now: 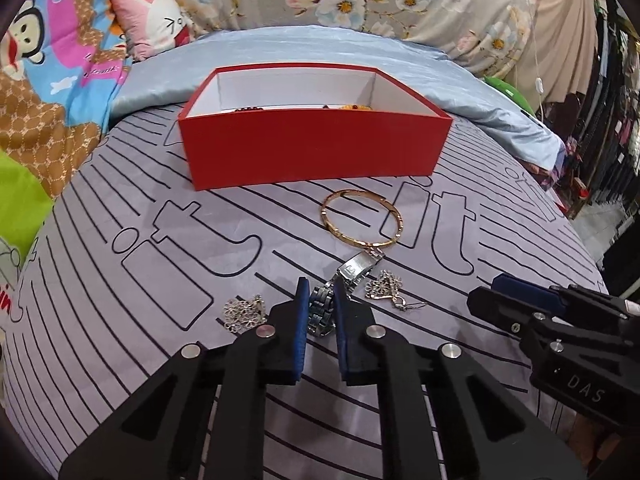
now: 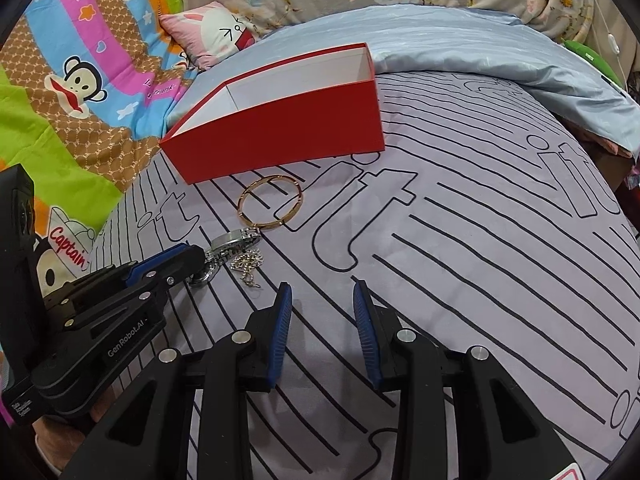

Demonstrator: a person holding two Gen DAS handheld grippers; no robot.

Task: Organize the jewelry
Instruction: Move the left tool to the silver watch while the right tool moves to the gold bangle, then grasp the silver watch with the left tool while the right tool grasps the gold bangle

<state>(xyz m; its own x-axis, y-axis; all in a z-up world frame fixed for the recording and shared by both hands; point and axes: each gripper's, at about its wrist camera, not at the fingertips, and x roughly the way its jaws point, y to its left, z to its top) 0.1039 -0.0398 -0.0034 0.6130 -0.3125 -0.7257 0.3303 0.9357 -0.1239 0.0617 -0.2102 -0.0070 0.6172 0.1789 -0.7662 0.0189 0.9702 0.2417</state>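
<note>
A silver metal watch (image 1: 344,280) lies on the striped grey bedsheet; my left gripper (image 1: 322,294) is shut on its band, seen also in the right wrist view (image 2: 230,250). A gold bangle (image 1: 362,218) lies just beyond it, in front of the open red box (image 1: 312,152), which holds some jewelry at its bottom. A silver chain (image 1: 384,288) lies right of the watch and another silver chain (image 1: 244,312) lies left of my left gripper. My right gripper (image 2: 322,296) is open and empty over bare sheet, right of the watch.
The light blue pillow (image 1: 280,56) lies behind the box. A cartoon quilt (image 2: 80,80) and a pink pillow (image 1: 148,20) are at the left. The bed edge drops off at the right.
</note>
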